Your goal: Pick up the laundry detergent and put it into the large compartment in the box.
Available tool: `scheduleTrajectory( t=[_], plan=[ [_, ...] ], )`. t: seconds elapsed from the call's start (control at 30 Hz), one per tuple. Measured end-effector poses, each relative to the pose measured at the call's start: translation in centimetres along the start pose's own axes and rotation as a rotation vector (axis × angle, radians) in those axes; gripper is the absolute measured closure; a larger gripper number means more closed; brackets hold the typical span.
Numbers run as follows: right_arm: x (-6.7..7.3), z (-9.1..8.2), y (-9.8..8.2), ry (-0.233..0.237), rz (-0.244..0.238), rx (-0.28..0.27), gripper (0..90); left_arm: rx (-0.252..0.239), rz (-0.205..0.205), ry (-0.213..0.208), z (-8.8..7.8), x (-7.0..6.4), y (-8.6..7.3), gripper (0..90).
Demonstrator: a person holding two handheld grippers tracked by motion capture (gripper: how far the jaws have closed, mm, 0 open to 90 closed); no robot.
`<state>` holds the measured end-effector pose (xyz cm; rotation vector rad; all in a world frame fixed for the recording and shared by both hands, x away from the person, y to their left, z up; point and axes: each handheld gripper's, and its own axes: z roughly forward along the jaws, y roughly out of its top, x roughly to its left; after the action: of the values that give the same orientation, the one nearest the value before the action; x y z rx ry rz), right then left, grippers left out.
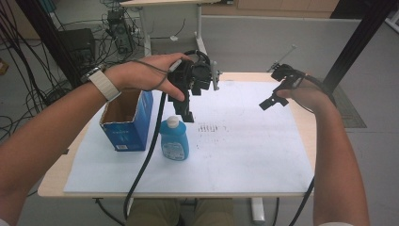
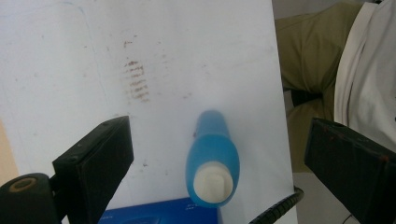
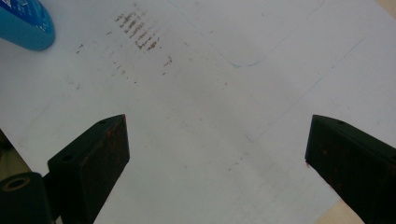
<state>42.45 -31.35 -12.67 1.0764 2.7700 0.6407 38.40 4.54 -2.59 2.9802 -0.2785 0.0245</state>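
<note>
A light wooden counter (image 1: 308, 123) is covered by one white sheet (image 1: 244, 155), which is marked with a patch of brown smudges (image 1: 208, 128) near its middle. A grey floor, tangled cables and desk legs are seen beyond the counter.

Two objects are counted on the sheet: one blue bottle (image 1: 174, 139) with a white cap, standing upright, and one open blue cardboard box (image 1: 127, 120) just beside it on the left.

Two hand-held grippers are counted. The left hand-held gripper (image 1: 187, 113) is held above the bottle, pointing down; its jaws are spread wide, nothing is gripped, and the bottle (image 2: 212, 161) is seen below the gap. The right hand-held gripper (image 1: 275, 96) is held over the sheet's far right part, jaws spread wide and empty.
</note>
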Motion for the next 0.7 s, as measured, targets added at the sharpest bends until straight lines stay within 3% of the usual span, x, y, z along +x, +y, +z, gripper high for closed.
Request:
scheduleTrajectory(
  t=[0.33, 0.7],
  plan=[
    [0.1, 0.2, 0.1, 0.006, -0.008, 0.001, 6.3, -0.001, -0.005, 0.002, -0.2, -0.1, -0.3, 8.3],
    [0.5, 0.1, 0.1, 0.003, -0.009, -0.001, 6.3, -0.017, 0.040, 0.009, -0.1, -0.7, -1.3, 8.0]
  ],
)
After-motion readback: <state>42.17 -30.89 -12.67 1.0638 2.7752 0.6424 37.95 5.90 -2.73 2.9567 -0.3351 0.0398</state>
